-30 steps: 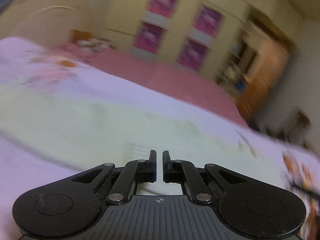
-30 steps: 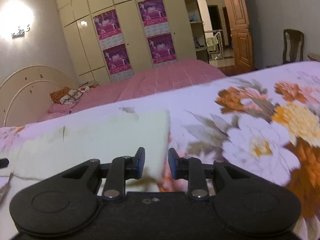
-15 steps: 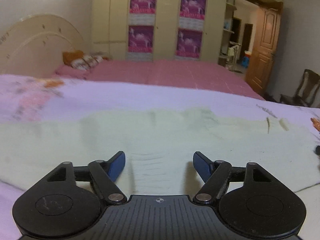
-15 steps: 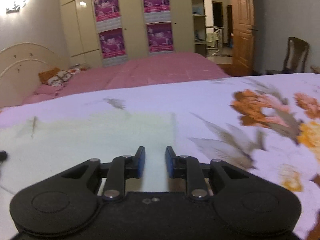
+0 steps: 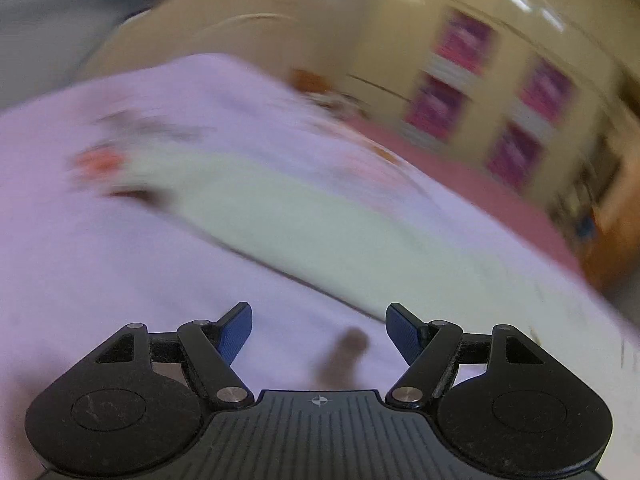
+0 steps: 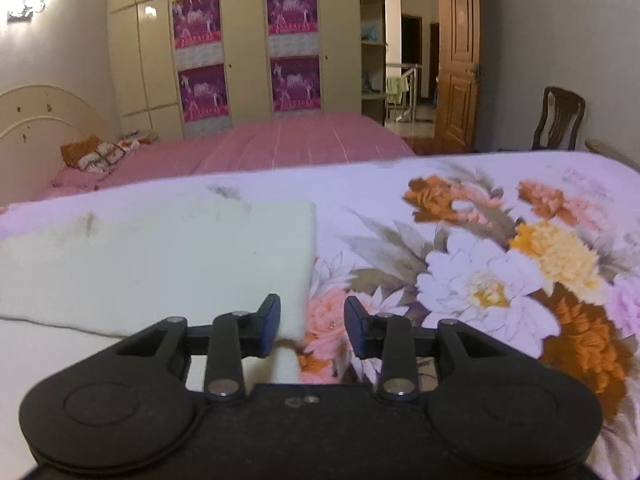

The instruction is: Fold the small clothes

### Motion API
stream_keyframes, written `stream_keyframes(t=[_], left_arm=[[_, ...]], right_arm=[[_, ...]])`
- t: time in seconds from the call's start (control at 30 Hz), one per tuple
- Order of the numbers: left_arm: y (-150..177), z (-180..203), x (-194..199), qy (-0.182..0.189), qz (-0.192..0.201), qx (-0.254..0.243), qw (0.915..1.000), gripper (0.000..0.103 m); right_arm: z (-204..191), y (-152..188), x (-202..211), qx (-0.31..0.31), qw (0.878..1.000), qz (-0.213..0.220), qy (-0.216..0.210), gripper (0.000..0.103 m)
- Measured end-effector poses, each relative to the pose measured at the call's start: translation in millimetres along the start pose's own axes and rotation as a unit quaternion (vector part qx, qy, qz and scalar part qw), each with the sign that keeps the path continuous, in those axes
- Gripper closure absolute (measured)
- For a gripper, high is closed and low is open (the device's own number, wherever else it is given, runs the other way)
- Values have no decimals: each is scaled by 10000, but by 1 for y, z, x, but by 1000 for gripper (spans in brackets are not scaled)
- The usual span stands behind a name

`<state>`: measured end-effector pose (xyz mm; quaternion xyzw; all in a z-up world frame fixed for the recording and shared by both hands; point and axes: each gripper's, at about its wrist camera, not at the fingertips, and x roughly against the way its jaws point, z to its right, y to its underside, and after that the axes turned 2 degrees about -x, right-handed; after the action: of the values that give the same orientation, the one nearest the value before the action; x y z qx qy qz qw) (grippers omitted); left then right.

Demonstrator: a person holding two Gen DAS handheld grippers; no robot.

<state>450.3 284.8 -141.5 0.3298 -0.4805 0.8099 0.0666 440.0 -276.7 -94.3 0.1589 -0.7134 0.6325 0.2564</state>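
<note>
A pale cream-green garment [image 6: 160,264] lies flat on the lilac flowered bedspread [image 6: 500,264]. In the right wrist view its right edge and near corner sit just in front of my right gripper [image 6: 312,320], whose jaws stand open with the corner between them, not clamped. In the left wrist view, which is blurred and tilted, the garment [image 5: 320,224] lies ahead as a long pale strip. My left gripper [image 5: 319,332] is wide open and empty over bare bedspread, short of the garment's near edge.
A second bed with a pink cover [image 6: 280,148] stands behind. A wardrobe with purple posters [image 6: 248,52] lines the far wall. An open wooden door [image 6: 456,72] and a chair [image 6: 560,120] are at the right. A cream headboard [image 6: 40,120] is at the left.
My right gripper has opened from shut and let go of the garment's corner. My left gripper, opened half a second ago, has pulled back off the garment and swung left.
</note>
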Motion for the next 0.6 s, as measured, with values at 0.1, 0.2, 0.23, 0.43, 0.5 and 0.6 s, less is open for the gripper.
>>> stream_keyframes(t=[0.1,0.2,0.23,0.43,0.5,0.6], left_arm=[[-22,-70,-10,224,91,1357,9905,50],[-28,-102,-20,409,199,2003,9787,50],[-31,-107,-23,446,221,2090,9767,50],[-38,-118,-49,580,295,2445,9675,54],[-47,-118,-62,698,164,2347,9694,101],[-67,-95,-61,1036,268,1709,9795,100]], right_arm=[[-10,7,5,-73,9999,-118,18,68],[-27,13,6,-164,9996,-238,-68,68],[-36,16,8,-163,9995,-260,-105,69],[-67,8,5,-143,9992,-234,-286,68],[-71,3,0,-190,9990,-241,-328,68],[-74,-1,-4,-274,9986,-242,-375,68]])
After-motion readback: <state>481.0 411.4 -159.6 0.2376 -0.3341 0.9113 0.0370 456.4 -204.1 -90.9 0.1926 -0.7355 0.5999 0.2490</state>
